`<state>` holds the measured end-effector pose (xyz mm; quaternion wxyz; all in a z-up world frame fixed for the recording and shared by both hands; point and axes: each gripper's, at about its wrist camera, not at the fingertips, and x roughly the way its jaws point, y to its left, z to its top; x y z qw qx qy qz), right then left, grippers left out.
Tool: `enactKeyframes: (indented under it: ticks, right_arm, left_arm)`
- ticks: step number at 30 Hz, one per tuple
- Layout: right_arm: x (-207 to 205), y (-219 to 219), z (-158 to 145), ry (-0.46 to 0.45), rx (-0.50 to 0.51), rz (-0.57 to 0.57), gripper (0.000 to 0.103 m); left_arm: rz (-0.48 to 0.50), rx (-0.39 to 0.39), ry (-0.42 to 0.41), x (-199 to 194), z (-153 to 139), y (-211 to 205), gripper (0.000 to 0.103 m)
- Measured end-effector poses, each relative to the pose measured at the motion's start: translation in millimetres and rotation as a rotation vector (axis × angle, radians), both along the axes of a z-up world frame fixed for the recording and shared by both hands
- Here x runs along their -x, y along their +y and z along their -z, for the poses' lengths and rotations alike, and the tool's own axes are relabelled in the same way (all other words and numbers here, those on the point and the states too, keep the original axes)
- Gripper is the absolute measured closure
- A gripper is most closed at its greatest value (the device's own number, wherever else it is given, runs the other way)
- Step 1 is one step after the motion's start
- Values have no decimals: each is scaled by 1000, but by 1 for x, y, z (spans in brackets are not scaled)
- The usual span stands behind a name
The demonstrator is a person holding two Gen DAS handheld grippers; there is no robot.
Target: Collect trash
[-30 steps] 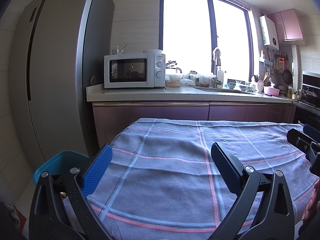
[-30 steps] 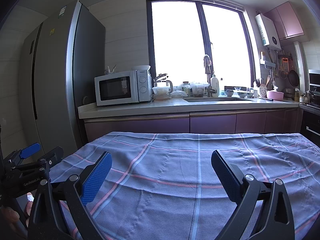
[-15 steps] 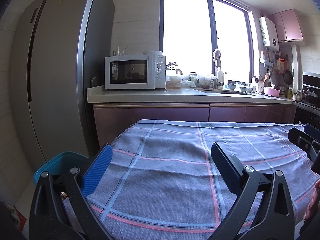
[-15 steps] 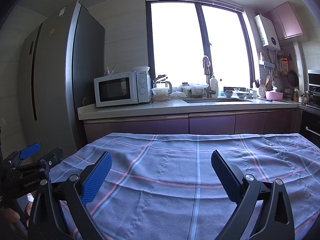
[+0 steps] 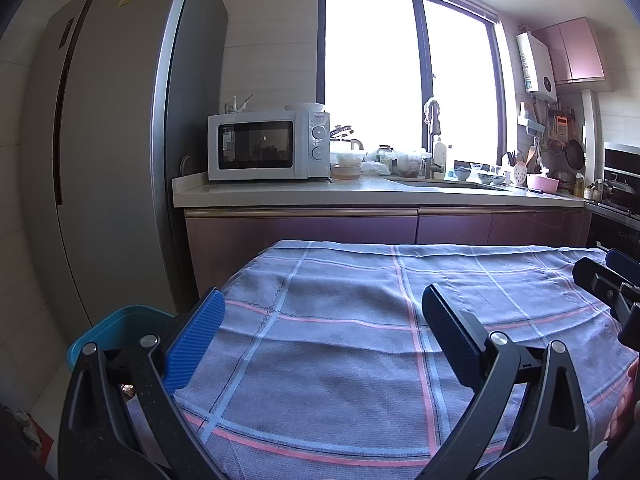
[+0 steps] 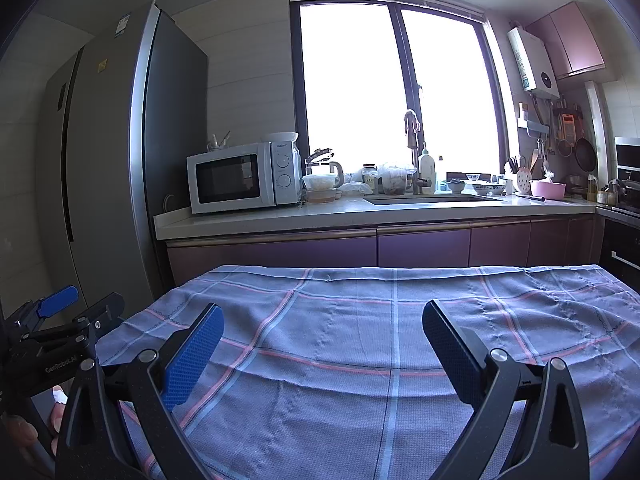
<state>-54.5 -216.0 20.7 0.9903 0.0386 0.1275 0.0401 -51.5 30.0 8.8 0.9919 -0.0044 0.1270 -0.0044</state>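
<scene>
My left gripper (image 5: 322, 312) is open and empty above a table covered with a blue checked cloth (image 5: 360, 344). My right gripper (image 6: 322, 330) is open and empty above the same cloth (image 6: 360, 340). A teal bin (image 5: 116, 330) stands on the floor at the table's left, just beyond my left finger. No trash shows on the cloth in either view. Each gripper shows at the edge of the other's view: the right one (image 5: 608, 280) and the left one (image 6: 64, 320).
A tall grey fridge (image 5: 112, 140) stands at the left. Beyond the table runs a counter (image 5: 360, 194) with a white microwave (image 5: 268, 146), a sink, jars and bowls under a bright window. An oven (image 5: 620, 200) is at the right.
Both views have shifted only slightly; the left gripper has drifted a little. Both grippers stay open and empty.
</scene>
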Motion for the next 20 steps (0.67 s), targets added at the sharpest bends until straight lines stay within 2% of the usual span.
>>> enactKeyframes:
  ticks: [9,13,17,20]
  right_arm:
    - [1,-1,1,-1,-7,4,7]
    - [-1,-3,2,7,-8,5,7]
    - [-6,-11,3,30,-10,9,7]
    - [-16,-21,6,77,4,11,7]
  left_arm:
    - [3,4,-9,-1,-1,-1,6]
    - [13,-2,19,-7,0,-5,6]
    - [44,-7,101,-27,4,-10,6]
    - [82,-3,211,-58,11,-14,6]
